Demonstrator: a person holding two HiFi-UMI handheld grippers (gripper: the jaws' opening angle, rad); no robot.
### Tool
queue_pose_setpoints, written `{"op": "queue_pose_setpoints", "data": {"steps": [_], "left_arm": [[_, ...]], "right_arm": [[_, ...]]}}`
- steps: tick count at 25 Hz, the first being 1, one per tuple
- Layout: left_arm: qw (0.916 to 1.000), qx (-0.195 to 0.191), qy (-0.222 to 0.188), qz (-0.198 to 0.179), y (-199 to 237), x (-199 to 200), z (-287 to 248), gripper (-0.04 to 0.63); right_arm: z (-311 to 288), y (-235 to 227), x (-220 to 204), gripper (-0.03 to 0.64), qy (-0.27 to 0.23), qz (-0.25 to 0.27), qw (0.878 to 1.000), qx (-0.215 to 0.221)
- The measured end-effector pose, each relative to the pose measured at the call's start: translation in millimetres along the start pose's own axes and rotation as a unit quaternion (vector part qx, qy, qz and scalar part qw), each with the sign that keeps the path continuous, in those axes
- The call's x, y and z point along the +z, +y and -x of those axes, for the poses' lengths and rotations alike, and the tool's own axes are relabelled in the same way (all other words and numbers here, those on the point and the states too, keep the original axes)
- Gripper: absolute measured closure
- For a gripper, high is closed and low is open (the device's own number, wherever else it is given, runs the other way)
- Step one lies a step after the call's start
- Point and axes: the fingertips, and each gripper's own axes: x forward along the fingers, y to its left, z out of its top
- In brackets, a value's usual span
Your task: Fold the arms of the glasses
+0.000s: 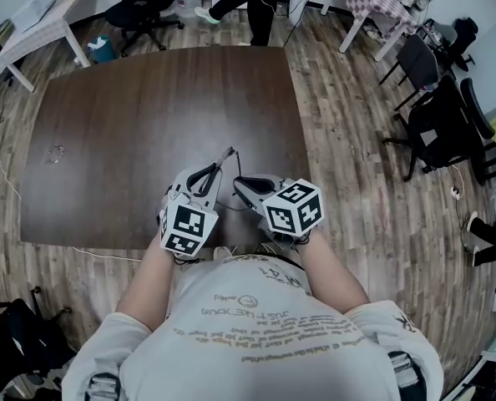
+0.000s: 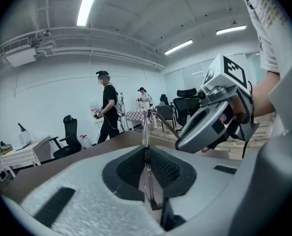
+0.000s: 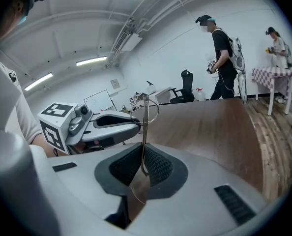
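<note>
Grip check, starting at the left gripper (image 2: 146,154): its jaws are pinched tight on the thin wire rim (image 2: 147,181) of the glasses (image 2: 146,124). These stand edge-on and upright out of the dark ribbed pads (image 2: 166,170).

Over to the right gripper (image 3: 143,157): closed as well, this one nipping the curved tip of one arm (image 3: 144,132). The wire runs straight up from between its jaws toward the round rim.

From the head view, both grippers sit nose to nose close to the person's chest. The glasses are held in the air between them, above the near edge of the brown table (image 1: 148,115).

Now, handling. This looks like a very light, springy wire frame, slim enough to slip or twist between the pads and easy to bend. The lenses would not like pressure either. I'd judge the rim hold right for steadying the frame, ideally close by the hinge, which is too small to make out here. The arm wants a gentle swing inward about that hinge, with no force across the wire.
</note>
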Motion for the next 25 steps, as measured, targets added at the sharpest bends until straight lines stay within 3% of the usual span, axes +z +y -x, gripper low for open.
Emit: {"op": "queue_pose_setpoints", "data": {"steps": [7, 16, 25], "left_arm": [[0.9998, -0.006, -0.011, 0.015, -3.5, 7.1, 2.7, 0.554], [0.9933, -0.031, -0.019, 0.109, -6.8, 3.6, 8.9, 0.554], [0.9860, -0.057, -0.029, 0.154, -5.9, 5.5, 17.5, 0.554]], "right_arm": [[-0.7, 4.4, -0.5, 0.588, -0.001, -0.010, 1.000, 0.011], [-3.7, 18.7, 0.2, 0.588, -0.014, -0.029, 0.998, 0.054], [-7.5, 35.8, 7.1, 0.588, -0.032, -0.033, 0.994, 0.098]]}}
